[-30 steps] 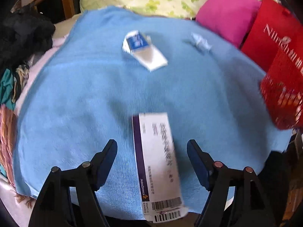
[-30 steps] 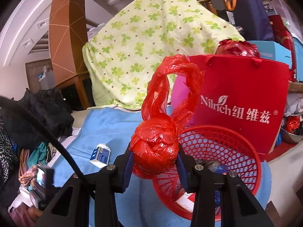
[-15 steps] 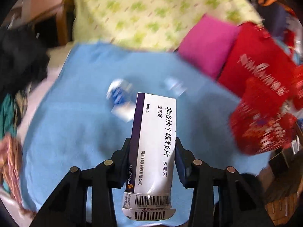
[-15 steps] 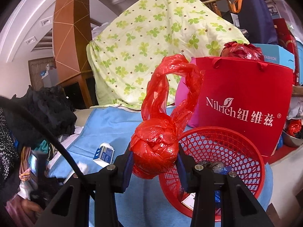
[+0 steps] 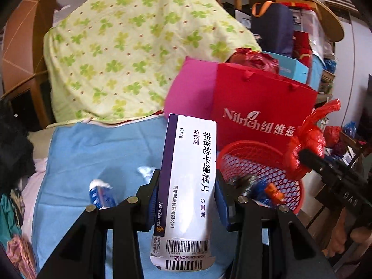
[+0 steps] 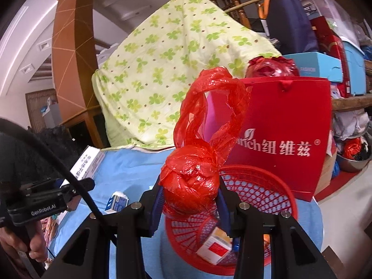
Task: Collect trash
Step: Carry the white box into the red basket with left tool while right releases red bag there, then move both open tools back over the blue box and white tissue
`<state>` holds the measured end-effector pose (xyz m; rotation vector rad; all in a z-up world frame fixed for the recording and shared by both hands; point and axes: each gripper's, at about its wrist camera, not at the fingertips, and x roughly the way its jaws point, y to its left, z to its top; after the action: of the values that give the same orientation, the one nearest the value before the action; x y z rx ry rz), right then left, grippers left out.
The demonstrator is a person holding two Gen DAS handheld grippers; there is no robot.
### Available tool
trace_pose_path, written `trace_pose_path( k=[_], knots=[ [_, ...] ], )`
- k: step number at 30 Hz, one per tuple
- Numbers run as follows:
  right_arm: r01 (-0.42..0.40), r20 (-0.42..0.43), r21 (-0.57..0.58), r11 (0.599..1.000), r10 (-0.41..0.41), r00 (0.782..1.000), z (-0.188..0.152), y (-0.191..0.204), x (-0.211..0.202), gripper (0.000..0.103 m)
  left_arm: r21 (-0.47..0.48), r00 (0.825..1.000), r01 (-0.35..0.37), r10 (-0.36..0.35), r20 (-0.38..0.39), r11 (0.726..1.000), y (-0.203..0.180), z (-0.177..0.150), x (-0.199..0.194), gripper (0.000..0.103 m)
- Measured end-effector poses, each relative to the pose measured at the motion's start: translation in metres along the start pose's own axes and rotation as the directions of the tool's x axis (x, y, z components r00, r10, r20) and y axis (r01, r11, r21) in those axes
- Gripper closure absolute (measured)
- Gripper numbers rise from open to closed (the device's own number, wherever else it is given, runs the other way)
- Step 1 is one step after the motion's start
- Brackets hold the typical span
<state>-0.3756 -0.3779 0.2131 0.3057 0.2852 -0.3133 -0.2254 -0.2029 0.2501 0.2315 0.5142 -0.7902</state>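
My left gripper [image 5: 187,193] is shut on a long white medicine box [image 5: 188,186] with a purple stripe, held up above the blue cloth [image 5: 93,158]. To its right stands the red mesh basket [image 5: 260,160]. My right gripper [image 6: 189,200] is shut on a knotted red plastic bag [image 6: 193,176], just above the near left rim of the red mesh basket [image 6: 262,186], which holds a small red-and-white carton [image 6: 215,247]. The left gripper with its medicine box [image 6: 87,162] shows at the left of the right wrist view. A small blue-and-white carton [image 5: 102,195] and a crumpled scrap [image 5: 145,171] lie on the cloth.
A red paper bag [image 5: 262,107] and a pink cushion [image 5: 190,88] stand behind the basket. A green clover-print quilt [image 5: 130,53] rises at the back. Dark clothes [image 5: 11,148] pile up at the left. Boxes and bags crowd the right side [image 6: 325,46].
My left gripper closed on the medicine box lying on the blue cloth and lifted it up, tilting toward the basket. The right gripper with the red bag shifted slightly right, over the basket rim.
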Motion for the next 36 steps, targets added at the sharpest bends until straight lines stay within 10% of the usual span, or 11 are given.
trace_pose_path(
  k=[16, 19, 23, 30, 36],
  knots=[
    [0.019, -0.05, 0.111, 0.994, -0.013, 0.999, -0.004, -0.062, 0.013, 0.057, 0.093, 0.98, 0.189, -0.181, -0.084, 0.978, -0.08, 0.026, 0.07, 0.056],
    [0.033, -0.08, 0.135, 0.99, -0.022, 0.997, -0.01, -0.074, 0.022, 0.051, 0.107, 0.977, 0.197, -0.187, -0.097, 0.974, -0.091, 0.026, 0.085, 0.036],
    [0.022, -0.113, 0.168, 0.986, -0.003, 0.994, -0.016, -0.084, 0.028, 0.038, 0.103, 0.98, 0.184, -0.173, -0.1, 0.978, -0.086, 0.018, 0.094, 0.033],
    [-0.006, -0.069, 0.126, 0.992, 0.015, 0.998, -0.017, -0.069, 0.022, 0.038, 0.046, 0.986, -0.019, 0.027, -0.165, 0.999, 0.005, -0.038, 0.096, 0.033],
    [-0.175, -0.043, -0.076, 0.982, 0.172, 0.984, -0.024, 0.016, 0.025, 0.038, -0.094, 0.912, -0.285, 0.24, -0.334, 0.954, 0.129, -0.116, 0.108, 0.033]
  ],
)
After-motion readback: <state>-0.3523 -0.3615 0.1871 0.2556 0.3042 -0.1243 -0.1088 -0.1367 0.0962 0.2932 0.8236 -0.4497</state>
